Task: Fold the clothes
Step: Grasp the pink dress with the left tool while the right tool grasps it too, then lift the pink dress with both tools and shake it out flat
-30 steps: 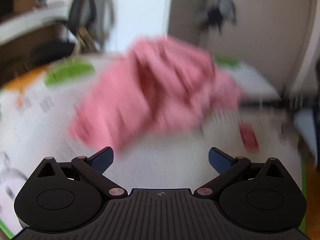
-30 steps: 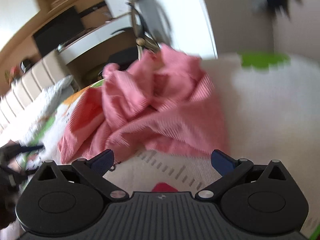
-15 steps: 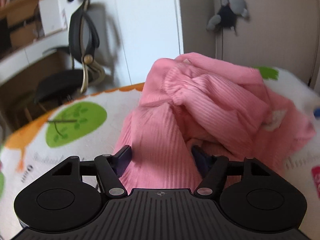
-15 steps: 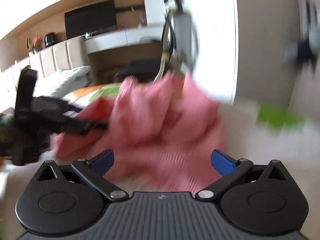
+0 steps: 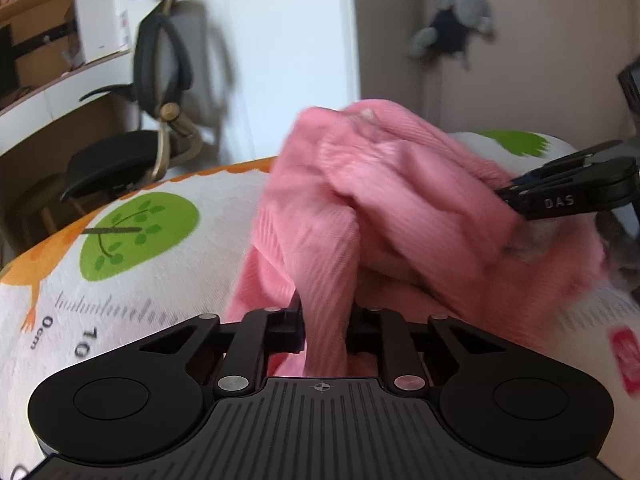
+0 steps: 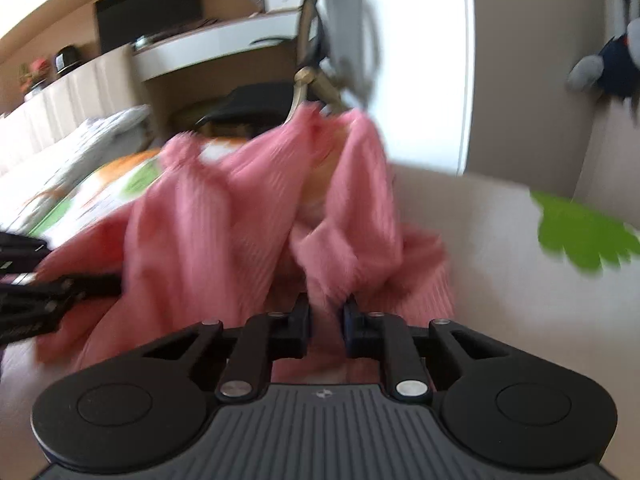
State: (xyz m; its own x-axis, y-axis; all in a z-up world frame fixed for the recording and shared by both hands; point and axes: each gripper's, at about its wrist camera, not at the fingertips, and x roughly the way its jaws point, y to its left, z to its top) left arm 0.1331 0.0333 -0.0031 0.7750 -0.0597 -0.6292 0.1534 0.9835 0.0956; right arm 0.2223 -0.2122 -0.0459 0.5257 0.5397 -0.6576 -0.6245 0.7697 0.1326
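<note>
A crumpled pink ribbed garment (image 5: 392, 208) lies bunched on a white printed mat (image 5: 132, 276). My left gripper (image 5: 325, 320) is shut on a fold of the garment's near edge. My right gripper (image 6: 326, 316) is shut on another bunch of the pink garment (image 6: 224, 240). The right gripper also shows in the left wrist view (image 5: 568, 196), at the garment's right side. The left gripper shows at the left edge of the right wrist view (image 6: 48, 296). The cloth is lifted in peaks between the two grippers.
The mat has green tree prints (image 5: 140, 232), an orange border and a ruler scale. A black office chair (image 5: 156, 92) stands behind the mat by a desk. A grey plush toy (image 5: 452, 28) hangs on the wall. A sofa (image 6: 80, 92) stands at the far left.
Both grippers have closed on the pink garment; a second ago both were open and clear of it. The cloth is now pulled up into peaks.
</note>
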